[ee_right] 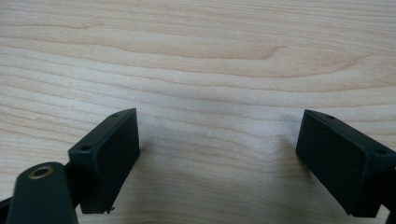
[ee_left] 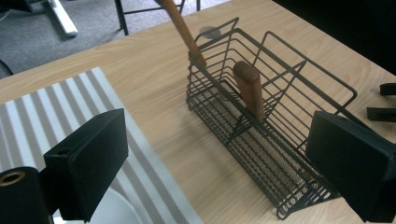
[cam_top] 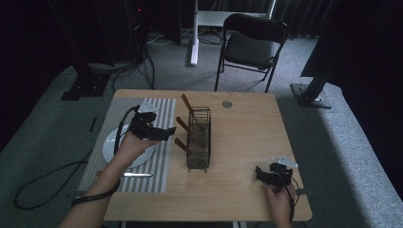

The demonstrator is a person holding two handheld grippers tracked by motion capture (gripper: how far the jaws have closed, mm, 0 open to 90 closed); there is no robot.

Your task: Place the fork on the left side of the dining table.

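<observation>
A black wire basket [cam_top: 198, 137] stands in the middle of the wooden table [cam_top: 247, 123], with three wooden-handled utensils [cam_top: 183, 124] leaning out of its left side. My left gripper [cam_top: 167, 132] hovers open above the white plate [cam_top: 110, 142], pointing at the basket. In the left gripper view the open gripper [ee_left: 219, 154] frames the basket [ee_left: 280, 154], where two brown handles [ee_left: 250, 88] stick up. My right gripper [cam_top: 261, 174] rests open near the table's front right. In the right gripper view that gripper [ee_right: 229, 154] holds nothing above bare wood [ee_right: 210, 70].
A grey striped placemat [cam_top: 159, 166] covers the table's left side, with the plate and a table knife [cam_top: 138, 175] on it. A small round grommet [cam_top: 227, 103] sits near the far edge. A black folding chair [cam_top: 252, 45] stands beyond the table.
</observation>
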